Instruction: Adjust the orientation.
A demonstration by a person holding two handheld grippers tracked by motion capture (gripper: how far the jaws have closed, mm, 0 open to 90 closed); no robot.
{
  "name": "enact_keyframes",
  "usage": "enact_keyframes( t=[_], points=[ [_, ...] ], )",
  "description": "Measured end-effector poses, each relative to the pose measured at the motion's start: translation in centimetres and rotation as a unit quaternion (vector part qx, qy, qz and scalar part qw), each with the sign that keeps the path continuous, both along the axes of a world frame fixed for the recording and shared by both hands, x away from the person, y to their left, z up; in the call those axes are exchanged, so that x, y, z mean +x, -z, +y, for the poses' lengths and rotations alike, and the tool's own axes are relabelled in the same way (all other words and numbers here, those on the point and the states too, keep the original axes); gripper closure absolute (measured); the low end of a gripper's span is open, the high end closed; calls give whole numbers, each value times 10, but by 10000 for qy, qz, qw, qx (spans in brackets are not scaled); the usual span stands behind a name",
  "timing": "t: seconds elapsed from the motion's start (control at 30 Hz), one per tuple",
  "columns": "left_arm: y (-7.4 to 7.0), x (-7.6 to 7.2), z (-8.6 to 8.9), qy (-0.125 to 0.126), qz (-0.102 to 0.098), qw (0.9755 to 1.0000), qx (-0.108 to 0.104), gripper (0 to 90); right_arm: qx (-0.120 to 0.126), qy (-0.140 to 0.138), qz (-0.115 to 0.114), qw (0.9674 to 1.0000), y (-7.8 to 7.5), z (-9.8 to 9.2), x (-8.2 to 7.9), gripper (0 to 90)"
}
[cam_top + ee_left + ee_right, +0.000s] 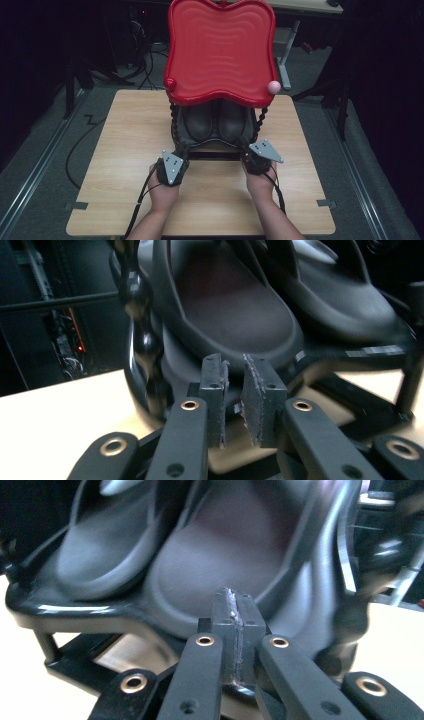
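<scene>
A small rack stands on the wooden table [125,150]. Its wavy red top tray [220,50] sits over a black lower shelf [215,146] that carries a pair of black shoes [199,122]. My left gripper [181,151] is at the shelf's front left corner, beside a twisted black post [142,335]. Its pads [235,390] stand a narrow gap apart with nothing between them, just short of the near shoe [235,305]. My right gripper [248,150] is at the front right corner. Its pads [235,630] are pressed together in front of the shoe [235,545] and the shelf rim.
A pink ball [273,87] and a red ball [170,83] cap the tray's front corners. Bare tabletop lies to both sides of the rack and in front of my hands. Dark floor with cables and another table's legs [286,55] lie beyond.
</scene>
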State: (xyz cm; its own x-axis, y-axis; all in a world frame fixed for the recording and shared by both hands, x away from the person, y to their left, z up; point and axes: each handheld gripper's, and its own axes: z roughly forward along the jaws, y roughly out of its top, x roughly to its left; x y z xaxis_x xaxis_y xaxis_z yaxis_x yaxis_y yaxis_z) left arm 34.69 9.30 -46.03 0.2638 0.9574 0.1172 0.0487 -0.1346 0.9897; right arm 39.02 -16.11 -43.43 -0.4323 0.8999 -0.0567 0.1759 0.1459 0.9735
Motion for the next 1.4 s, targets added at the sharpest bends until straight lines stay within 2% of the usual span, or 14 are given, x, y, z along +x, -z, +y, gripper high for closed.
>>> enact_keyframes(
  t=[0.2,0.33,0.67,0.77,0.8,0.9,1.0,1.1,1.27,1.37,1.4],
  points=[
    [1,19,-6,-222,61,9996,-172,812,-88,275,138,9995,4,-6,15,900],
    [4,26,-9,-208,165,9994,-224,795,-155,323,213,9991,5,-1,23,900],
    [3,29,-14,-153,201,9994,-237,781,-191,375,203,9989,5,2,24,900],
    [3,29,-12,-142,225,9993,-245,741,-185,359,227,9989,5,0,24,898],
    [2,27,-11,-143,225,9994,-219,740,-166,341,213,9991,4,-1,22,893],
    [-4,10,-1,-19,128,9998,-172,725,-67,221,76,9997,-1,-10,8,863],
    [-5,-7,11,5,170,9994,-303,706,105,175,50,9998,-2,-25,-6,798],
    [-3,-20,22,20,275,9994,-188,679,125,110,159,9997,3,-39,-16,680],
    [-1,-36,44,-8,506,9987,110,624,70,248,396,9989,16,-63,-24,490],
    [2,-42,54,-55,569,9982,162,604,-31,317,557,9979,24,-75,-27,416],
    [8,-46,63,-102,625,9978,178,600,-50,332,622,9975,26,-78,-27,403]
  ],
)
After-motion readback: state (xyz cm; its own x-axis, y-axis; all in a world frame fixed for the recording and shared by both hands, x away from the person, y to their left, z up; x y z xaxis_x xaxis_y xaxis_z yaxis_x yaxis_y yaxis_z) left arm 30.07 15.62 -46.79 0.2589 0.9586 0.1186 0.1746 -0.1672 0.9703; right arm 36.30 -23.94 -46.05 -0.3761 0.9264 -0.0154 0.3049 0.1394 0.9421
